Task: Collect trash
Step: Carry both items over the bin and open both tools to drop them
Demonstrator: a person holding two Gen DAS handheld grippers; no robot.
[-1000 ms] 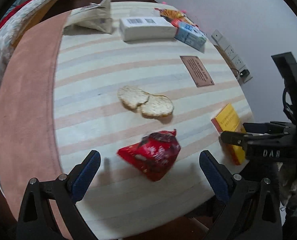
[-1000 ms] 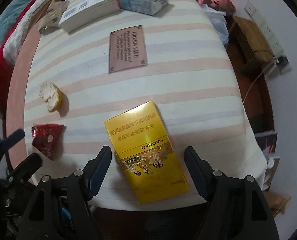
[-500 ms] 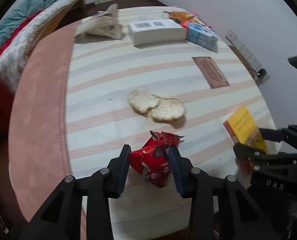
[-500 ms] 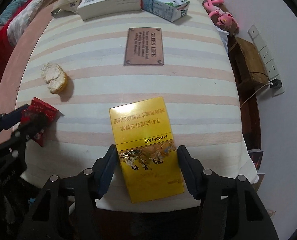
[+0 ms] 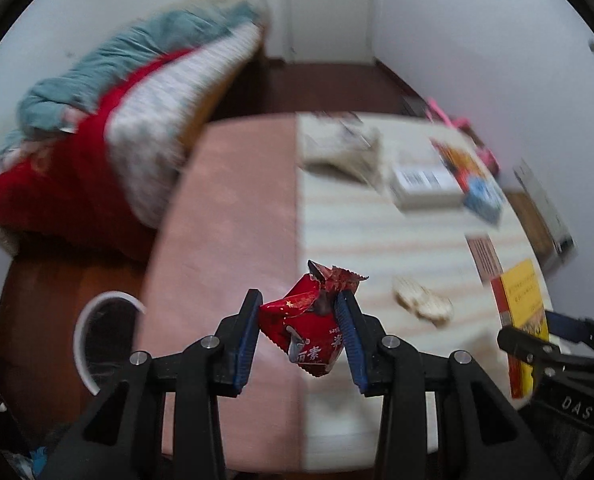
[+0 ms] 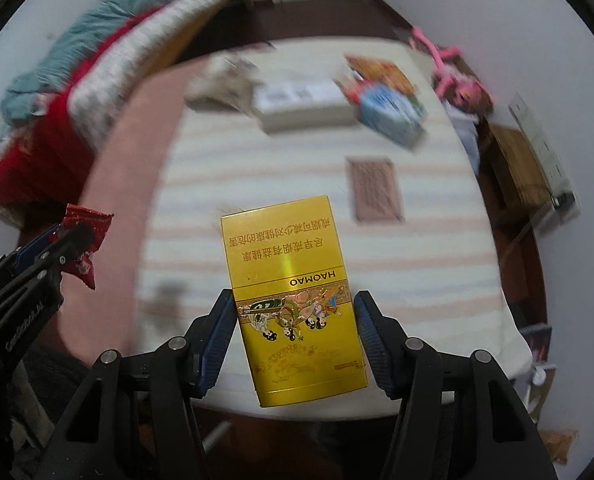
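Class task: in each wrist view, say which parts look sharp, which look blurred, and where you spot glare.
Left wrist view: the red wrapper in the left claw is sharp, the table smeared. Right wrist view: the yellow box in the right claw is crisp with a bright vertical glare streak, the background blurred.

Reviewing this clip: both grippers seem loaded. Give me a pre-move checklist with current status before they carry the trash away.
1. Left gripper clamped on the crumpled red foil snack wrapper: ok, a pad presses each side.
2. Right gripper clamped on the flat yellow cardboard box: ok, pads at both long edges.
3. Both items clear of the striped table top: ok, each reads as raised above it.
4. Drop-off in view: cannot tell; a white-rimmed round container shows at lower left, contents unclear.
5. Trash left behind: not ok, pale round crackers remain on the table.
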